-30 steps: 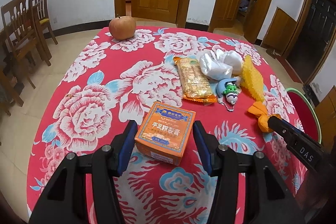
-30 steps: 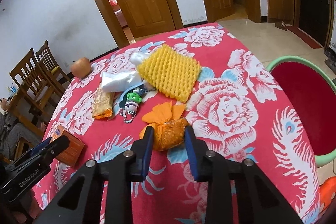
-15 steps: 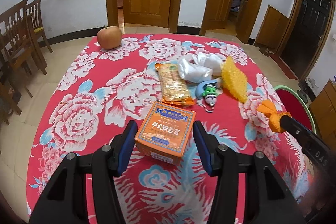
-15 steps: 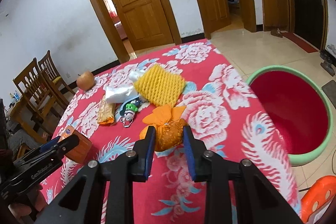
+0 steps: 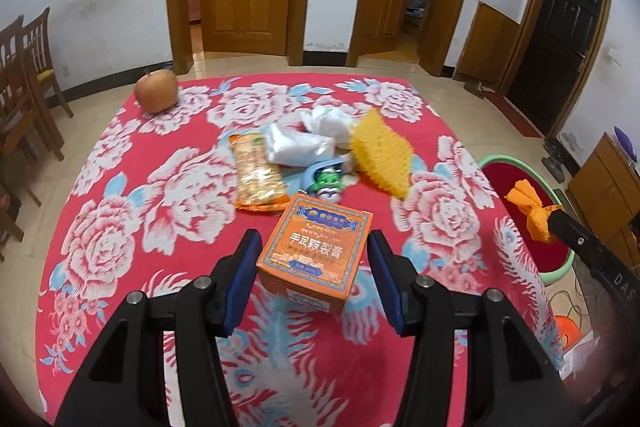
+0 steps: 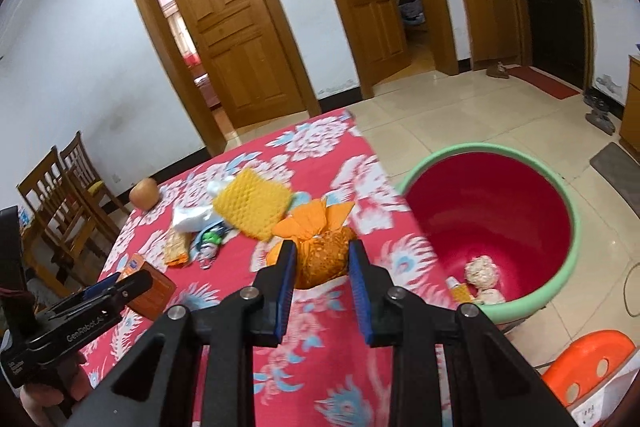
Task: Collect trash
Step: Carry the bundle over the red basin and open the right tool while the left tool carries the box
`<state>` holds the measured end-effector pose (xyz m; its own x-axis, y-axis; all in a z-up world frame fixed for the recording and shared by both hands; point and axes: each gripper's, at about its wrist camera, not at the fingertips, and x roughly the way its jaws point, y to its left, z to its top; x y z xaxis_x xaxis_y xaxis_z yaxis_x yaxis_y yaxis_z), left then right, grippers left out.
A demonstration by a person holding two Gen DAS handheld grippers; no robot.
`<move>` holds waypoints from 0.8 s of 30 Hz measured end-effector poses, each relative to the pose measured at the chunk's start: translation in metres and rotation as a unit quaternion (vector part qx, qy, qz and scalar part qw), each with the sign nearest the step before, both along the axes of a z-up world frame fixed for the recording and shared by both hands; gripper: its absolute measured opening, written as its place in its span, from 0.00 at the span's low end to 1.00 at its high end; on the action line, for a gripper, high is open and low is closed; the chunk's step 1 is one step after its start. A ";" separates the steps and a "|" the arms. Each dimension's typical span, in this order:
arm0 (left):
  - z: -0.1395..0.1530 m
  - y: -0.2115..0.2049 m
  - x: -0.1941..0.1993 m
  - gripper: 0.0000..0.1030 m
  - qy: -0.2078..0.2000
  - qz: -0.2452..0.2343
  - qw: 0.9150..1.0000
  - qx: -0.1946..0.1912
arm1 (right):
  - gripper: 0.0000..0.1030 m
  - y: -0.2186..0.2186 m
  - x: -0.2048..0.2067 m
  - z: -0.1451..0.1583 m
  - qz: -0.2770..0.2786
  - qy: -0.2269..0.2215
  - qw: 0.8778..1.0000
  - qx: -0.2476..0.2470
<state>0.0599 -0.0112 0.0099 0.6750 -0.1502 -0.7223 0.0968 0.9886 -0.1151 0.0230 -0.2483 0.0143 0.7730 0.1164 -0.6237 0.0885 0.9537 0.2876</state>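
Observation:
My left gripper (image 5: 314,261) is shut on an orange box (image 5: 316,253) and holds it above the red flowered tablecloth (image 5: 168,187). My right gripper (image 6: 322,261) is shut on an orange mesh bag (image 6: 322,251), lifted near the table's right edge beside the red bin with a green rim (image 6: 492,211). The bag also shows in the left wrist view (image 5: 528,207). On the table lie a yellow foam net (image 5: 382,157), a white plastic bag (image 5: 304,143), a snack wrapper (image 5: 256,175) and a green toy (image 5: 326,181).
An apple (image 5: 156,91) sits at the table's far left corner. The bin holds some crumpled trash (image 6: 480,273). An orange stool (image 6: 588,363) stands at lower right. Wooden chairs (image 5: 24,75) stand left of the table. Doors line the far wall.
Both grippers have risen with their loads. The right gripper has carried the orange bag rightward, to the table edge by the bin. The left still holds the box.

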 end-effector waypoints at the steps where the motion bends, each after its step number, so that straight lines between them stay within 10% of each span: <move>1: 0.001 -0.003 0.001 0.53 -0.001 -0.003 1.000 0.001 | 0.28 -0.005 -0.001 0.000 -0.006 0.000 1.000 0.000; 24: 0.009 -0.107 0.033 0.53 -0.011 -0.111 0.994 0.001 | 0.30 -0.105 0.003 -0.039 -0.120 0.053 0.991 0.029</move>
